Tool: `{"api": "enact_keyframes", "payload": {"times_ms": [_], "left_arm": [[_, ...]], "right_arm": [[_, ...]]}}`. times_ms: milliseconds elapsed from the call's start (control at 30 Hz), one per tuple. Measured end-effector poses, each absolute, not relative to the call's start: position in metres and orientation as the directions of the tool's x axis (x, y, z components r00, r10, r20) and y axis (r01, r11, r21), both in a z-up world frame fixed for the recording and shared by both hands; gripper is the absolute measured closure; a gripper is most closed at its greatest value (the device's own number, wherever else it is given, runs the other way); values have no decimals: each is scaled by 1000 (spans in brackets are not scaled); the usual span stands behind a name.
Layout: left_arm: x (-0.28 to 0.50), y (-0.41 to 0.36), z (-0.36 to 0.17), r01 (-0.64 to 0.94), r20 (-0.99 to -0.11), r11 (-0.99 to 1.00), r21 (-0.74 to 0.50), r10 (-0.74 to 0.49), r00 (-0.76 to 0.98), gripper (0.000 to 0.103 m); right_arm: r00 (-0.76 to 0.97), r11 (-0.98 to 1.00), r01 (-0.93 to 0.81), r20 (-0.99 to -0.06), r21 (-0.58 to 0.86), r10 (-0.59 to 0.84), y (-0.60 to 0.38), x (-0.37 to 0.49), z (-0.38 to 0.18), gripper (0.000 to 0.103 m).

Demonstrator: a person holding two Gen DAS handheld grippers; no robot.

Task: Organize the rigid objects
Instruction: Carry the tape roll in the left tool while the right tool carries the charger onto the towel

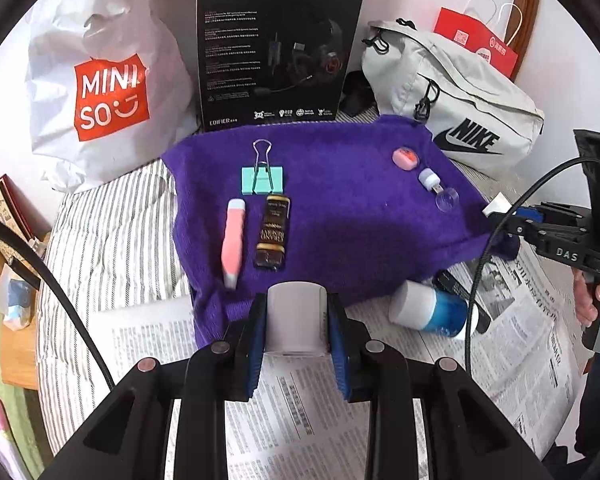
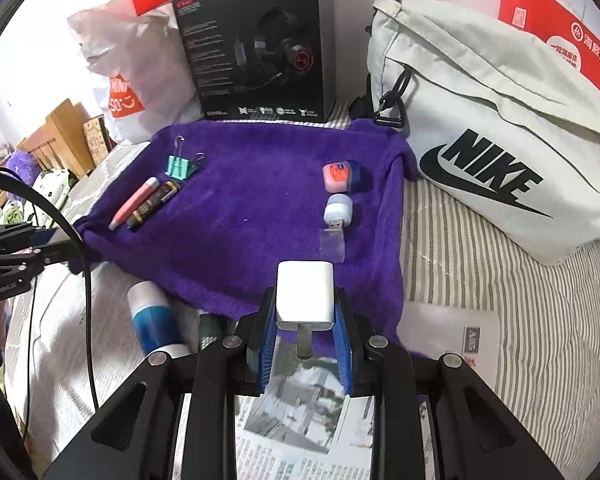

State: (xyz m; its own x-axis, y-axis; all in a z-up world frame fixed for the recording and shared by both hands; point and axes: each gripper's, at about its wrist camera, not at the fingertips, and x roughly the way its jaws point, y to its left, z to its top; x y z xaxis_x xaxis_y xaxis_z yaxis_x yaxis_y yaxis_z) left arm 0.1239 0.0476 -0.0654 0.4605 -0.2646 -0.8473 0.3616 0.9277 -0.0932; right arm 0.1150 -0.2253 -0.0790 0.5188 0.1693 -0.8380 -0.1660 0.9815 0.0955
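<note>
Right wrist: right claw (image 2: pixel 306 334) clamps white charger (image 2: pixel 305 296), prongs toward camera

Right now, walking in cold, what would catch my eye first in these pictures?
Probably the purple towel spread over the striped bed, with small things laid in two groups: a green binder clip, pink pen and dark sachet on its left, a little pink jar on its right. Next, each handheld gripper grips something white: the left gripper a cylinder, the right gripper a charger plug.

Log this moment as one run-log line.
left tongs: shut on white cylinder | right tongs: shut on white plug charger | purple towel: five items
</note>
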Motion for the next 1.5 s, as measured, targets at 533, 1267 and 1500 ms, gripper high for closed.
{"api": "enact_keyframes", "payload": {"times_ms": [533, 1267, 1500], "left_arm": [[141, 45, -67, 377, -847, 919, -113, -287, 447, 76], [167, 40, -88, 366, -862, 920, -142, -296, 411, 76], [182, 27, -96, 372, -873, 918, -138, -290, 392, 76]], "right_arm": [[402, 983, -163, -905, 82, 142, -215, 158, -120, 77], [382, 981, -179, -914, 73, 137, -215, 162, -120, 69], [417, 978, -197, -897, 66, 145, -212, 151, -104, 64]]}}
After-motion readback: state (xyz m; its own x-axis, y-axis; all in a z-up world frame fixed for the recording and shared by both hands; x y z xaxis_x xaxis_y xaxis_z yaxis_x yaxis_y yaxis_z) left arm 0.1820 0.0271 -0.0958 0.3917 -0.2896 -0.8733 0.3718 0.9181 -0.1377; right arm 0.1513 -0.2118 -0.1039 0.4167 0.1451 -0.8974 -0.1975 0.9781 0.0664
